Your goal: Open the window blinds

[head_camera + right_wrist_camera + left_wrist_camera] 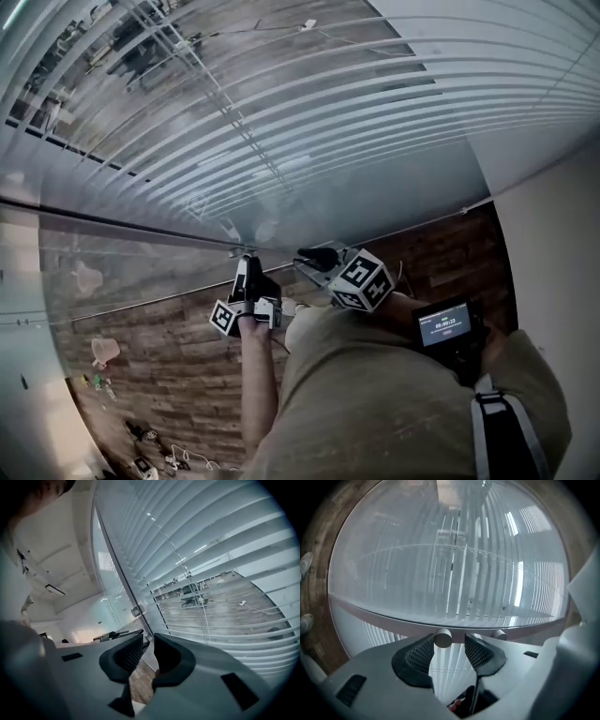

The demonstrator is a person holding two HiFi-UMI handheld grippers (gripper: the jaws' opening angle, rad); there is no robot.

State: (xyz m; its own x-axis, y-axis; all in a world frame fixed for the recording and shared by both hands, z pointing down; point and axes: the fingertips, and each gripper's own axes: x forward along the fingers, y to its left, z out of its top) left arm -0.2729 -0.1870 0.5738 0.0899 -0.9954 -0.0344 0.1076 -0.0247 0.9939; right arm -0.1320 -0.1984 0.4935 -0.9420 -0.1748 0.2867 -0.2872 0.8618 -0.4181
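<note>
The white slatted blinds (375, 112) hang across the top of the head view, behind a glass pane; wooden floor shows through their gaps. My left gripper (246, 261) points at the glass just below the lowest slats. In the left gripper view my left gripper (454, 641) stands open, with a white round stub (442, 638) between the jaws, against the left pad and apart from the right one. My right gripper (307, 253) is held beside it, to the right. Its jaws (147, 644) stand slightly apart with nothing between them, facing the blinds (211, 550) and a thin cord (199, 597).
A dark horizontal rail (112, 222) crosses the glass at left. A white wall (553, 244) closes the right side. A small screen device (443, 325) sits by my right forearm. Small objects (141, 441) lie on the wooden floor far below. A second white stub (499, 633) sits right of the jaws.
</note>
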